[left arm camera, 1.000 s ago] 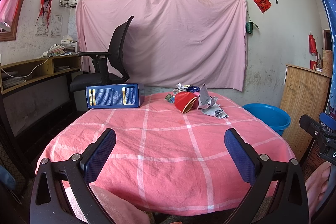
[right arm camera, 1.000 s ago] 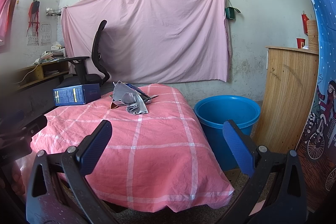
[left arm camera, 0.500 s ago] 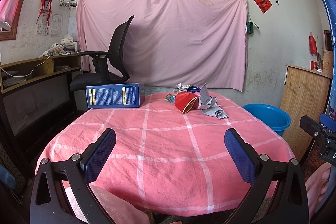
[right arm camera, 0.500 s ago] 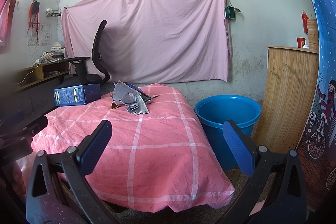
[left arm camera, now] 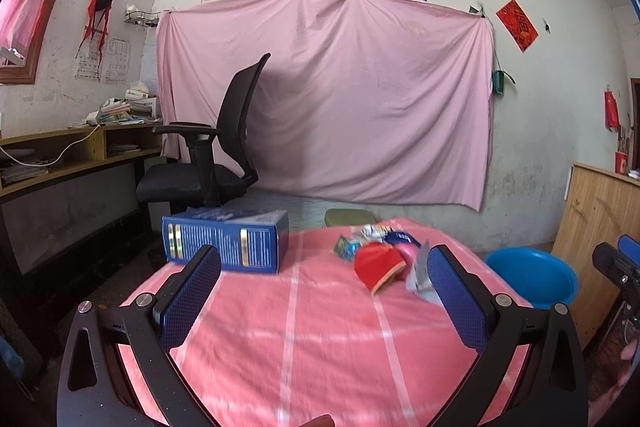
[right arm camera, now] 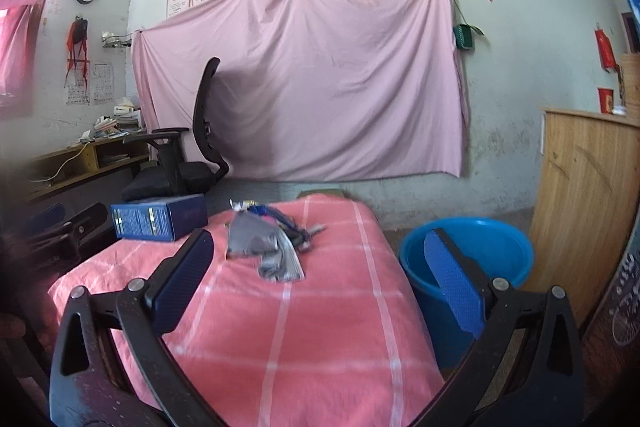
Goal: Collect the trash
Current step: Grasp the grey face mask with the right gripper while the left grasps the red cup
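The trash sits in a loose heap toward the far end of the counter (left arm camera: pixel 288 339), which is draped in a pink cloth with a pale check. In the left wrist view the heap reads as a red paper cup (left arm camera: pixel 376 267) lying on its side with its mouth turned toward the camera, a small teal wrapper (left arm camera: pixel 345 249) just beside it on the left, a crumpled silver-grey foil wrapper (left arm camera: pixel 418 273) on its right, and some blue and white packets (left arm camera: pixel 384 233) behind; the whole heap is motion-blurred, so print and fine detail cannot be read. From the right wrist view the grey foil wrapper (right arm camera: pixel 266 249) dominates, creased and partly unfolded, with the blue packets (right arm camera: pixel 264 209) behind it. A dark blue box (left arm camera: pixel 226 241) lies on the counter's far left corner, well apart from the heap. A blue basin (right arm camera: pixel 468 255) stands on the floor just beside the counter's right edge. The left tongs (left arm camera: pixel 324 293) hang above the near half of the counter with their blue pads spread wide and nothing between them. The right tongs (right arm camera: pixel 324 277) are likewise spread apart and empty, above the counter's right side.
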Available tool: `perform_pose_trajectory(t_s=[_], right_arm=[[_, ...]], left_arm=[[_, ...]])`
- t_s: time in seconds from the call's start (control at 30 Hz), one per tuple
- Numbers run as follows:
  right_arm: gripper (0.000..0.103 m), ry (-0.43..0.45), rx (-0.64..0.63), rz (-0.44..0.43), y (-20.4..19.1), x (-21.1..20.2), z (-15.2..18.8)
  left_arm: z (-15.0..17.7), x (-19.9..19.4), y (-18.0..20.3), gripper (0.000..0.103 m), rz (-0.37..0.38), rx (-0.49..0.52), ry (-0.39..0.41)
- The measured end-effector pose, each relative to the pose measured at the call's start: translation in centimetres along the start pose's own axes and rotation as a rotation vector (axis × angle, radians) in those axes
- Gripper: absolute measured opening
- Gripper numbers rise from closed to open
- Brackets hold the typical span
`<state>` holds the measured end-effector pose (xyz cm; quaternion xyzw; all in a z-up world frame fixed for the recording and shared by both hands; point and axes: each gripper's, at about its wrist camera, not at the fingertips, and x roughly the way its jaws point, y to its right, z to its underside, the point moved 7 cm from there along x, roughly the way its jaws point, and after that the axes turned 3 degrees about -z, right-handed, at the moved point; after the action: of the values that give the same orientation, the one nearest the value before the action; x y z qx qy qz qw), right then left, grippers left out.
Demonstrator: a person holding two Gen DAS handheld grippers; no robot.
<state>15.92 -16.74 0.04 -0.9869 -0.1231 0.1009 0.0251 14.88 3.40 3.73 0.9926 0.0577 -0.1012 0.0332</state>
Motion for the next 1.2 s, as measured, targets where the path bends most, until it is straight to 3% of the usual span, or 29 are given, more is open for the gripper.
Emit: perform_pose_trajectory(t_s=[0.17,0.27,0.47,0.63,0.7,0.83,1.0,1.1,1.2], right_arm=[[0.103,0.024,-0.020,-0.041,-0.7,4.1,-2.2],[0.103,-0.009,-0.031,-0.074,-1.3,7.6,-2.6],[0.103,-0.223,-0.039,-0.123,-2.3,15.2,0.5],[0.103,-0.416,-0.068,-0.142,-2.3,18.9,4.1],[0.103,-0.484,-0.057,-0.152,-2.1,19.8,5.3],[0.103,-0.594,-0.044,-0.202,-2.3,20.8,7.3],[0.079,-0.681,-0.056,-0.250,-2.8,21.2,9.0],[0.065,-0.690,-0.053,-0.270,-2.8,20.6,9.1],[0.051,-0.690,-0.042,-0.283,-2.8,19.8,9.3]], left_arm=[[-1.8,4.3,-1.0,0.101,-0.017,-0.013,0.030],[-2.1,7.1,-1.6,0.101,-0.015,-0.025,0.011],[-0.2,12.8,-2.3,0.101,-0.006,-0.020,-0.127],[2.6,16.2,-1.6,0.100,0.052,0.007,-0.246],[3.7,17.3,-1.1,0.096,0.080,0.016,-0.306],[6.1,19.0,0.1,0.077,0.171,0.019,-0.431],[8.3,19.8,2.2,0.061,0.329,0.036,-0.543],[8.8,19.7,3.7,0.059,0.368,0.093,-0.563],[9.0,19.8,5.0,0.052,0.392,0.134,-0.573]])
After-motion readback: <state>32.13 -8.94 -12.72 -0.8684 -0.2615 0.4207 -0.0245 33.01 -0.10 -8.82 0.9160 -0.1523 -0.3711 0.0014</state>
